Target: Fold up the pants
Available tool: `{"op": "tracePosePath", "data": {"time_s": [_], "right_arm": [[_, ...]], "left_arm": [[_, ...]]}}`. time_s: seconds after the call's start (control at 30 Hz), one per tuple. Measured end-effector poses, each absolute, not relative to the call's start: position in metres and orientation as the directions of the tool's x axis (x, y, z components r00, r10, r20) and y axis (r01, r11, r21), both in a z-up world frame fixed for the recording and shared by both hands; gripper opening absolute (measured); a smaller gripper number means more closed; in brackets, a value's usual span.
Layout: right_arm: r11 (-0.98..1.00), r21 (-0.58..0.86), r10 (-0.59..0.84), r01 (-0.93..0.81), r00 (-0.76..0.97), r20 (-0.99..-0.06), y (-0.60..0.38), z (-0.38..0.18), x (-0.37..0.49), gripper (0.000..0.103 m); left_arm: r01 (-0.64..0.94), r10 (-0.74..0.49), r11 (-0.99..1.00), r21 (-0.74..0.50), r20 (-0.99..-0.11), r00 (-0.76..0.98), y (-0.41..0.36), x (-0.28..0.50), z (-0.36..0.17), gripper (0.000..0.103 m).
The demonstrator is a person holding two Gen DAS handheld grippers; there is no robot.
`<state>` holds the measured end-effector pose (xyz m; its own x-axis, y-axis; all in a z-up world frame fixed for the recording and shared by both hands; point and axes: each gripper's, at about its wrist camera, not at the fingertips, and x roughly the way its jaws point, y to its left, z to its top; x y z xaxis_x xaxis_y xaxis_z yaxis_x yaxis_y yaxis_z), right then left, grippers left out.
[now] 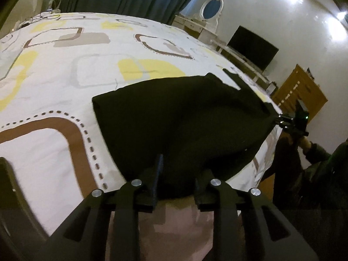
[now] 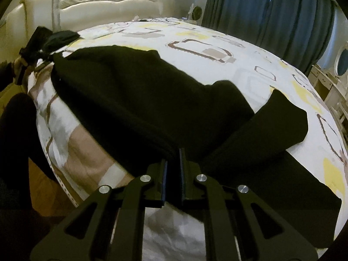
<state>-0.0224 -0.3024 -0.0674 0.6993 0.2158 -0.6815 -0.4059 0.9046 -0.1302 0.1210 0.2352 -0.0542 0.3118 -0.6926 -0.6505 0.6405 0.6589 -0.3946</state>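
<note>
Black pants (image 2: pixel 134 100) are spread, partly folded, on the patterned bed (image 1: pixel 65 69). The cloth is clamped by the right gripper (image 2: pixel 174 163). The left gripper (image 1: pixel 176 174) is parted, seemingly gripping nothing.

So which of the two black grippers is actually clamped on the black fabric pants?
The right gripper: its jaws pinch a fold of the black fabric pants. The left gripper stands parted, fabric between, unpinched.

Black pants (image 2: pixel 134 100); yellow-brown patterned bedspread (image 1: pixel 65 87)
</note>
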Motion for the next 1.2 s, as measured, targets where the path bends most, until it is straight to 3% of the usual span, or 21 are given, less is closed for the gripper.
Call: {"op": "tracePosePath", "data": {"time_s": [0.2, 0.4, 0.47, 0.57, 0.73, 0.8, 1.0, 1.07, 1.1, 1.2], "right_arm": [[0.908, -0.118, 0.224, -0.402, 0.702, -0.676, -0.306, -0.071, -0.024, 0.009], [0.907, -0.120, 0.223, -0.404, 0.702, -0.677, -0.306, -0.076, -0.029, 0.010], [0.906, -0.135, 0.211, -0.400, 0.706, -0.677, -0.303, -0.076, -0.030, 0.010], [0.909, -0.133, 0.208, -0.396, 0.705, -0.678, -0.303, -0.077, -0.031, 0.010], [0.905, -0.132, 0.212, -0.404, 0.699, -0.683, -0.303, -0.077, -0.032, 0.012], [0.904, -0.126, 0.216, -0.409, 0.690, -0.691, -0.304, -0.077, -0.033, 0.013], [0.915, -0.019, 0.282, -0.404, 0.671, -0.686, -0.315, -0.063, -0.033, 0.026], [0.920, 0.046, 0.322, -0.389, 0.684, -0.654, -0.325, -0.045, -0.029, 0.050], [0.929, 0.056, 0.319, -0.367, 0.714, -0.624, -0.333, -0.029, -0.025, 0.057], [0.951, 0.082, 0.289, -0.299, 0.757, -0.586, -0.358, 0.013, 0.008, 0.061]], "left_arm": [[0.610, -0.636, 0.716, -0.341, -0.678, 0.368, 0.254, 0.112, -0.041, 0.032], [0.576, -0.662, 0.729, -0.369, -0.592, 0.459, 0.256, 0.103, -0.013, 0.036], [0.618, -0.685, 0.699, -0.359, -0.582, 0.438, 0.231, 0.101, -0.009, 0.043], [0.700, -0.753, 0.600, -0.388, -0.569, 0.330, 0.183, 0.097, -0.017, 0.044], [0.737, -0.681, 0.584, -0.341, -0.699, 0.216, 0.137, 0.095, -0.057, 0.044], [0.718, -0.713, 0.577, -0.389, -0.668, 0.211, 0.146, 0.100, -0.060, 0.044], [0.621, -0.710, 0.646, -0.444, -0.647, 0.277, 0.184, 0.120, -0.060, 0.043], [0.602, -0.690, 0.679, -0.420, -0.646, 0.327, 0.191, 0.120, -0.050, 0.043], [0.602, -0.676, 0.693, -0.397, -0.649, 0.349, 0.190, 0.120, -0.044, 0.044], [0.609, -0.671, 0.701, -0.371, -0.632, 0.388, 0.177, 0.121, -0.029, 0.044]]}}
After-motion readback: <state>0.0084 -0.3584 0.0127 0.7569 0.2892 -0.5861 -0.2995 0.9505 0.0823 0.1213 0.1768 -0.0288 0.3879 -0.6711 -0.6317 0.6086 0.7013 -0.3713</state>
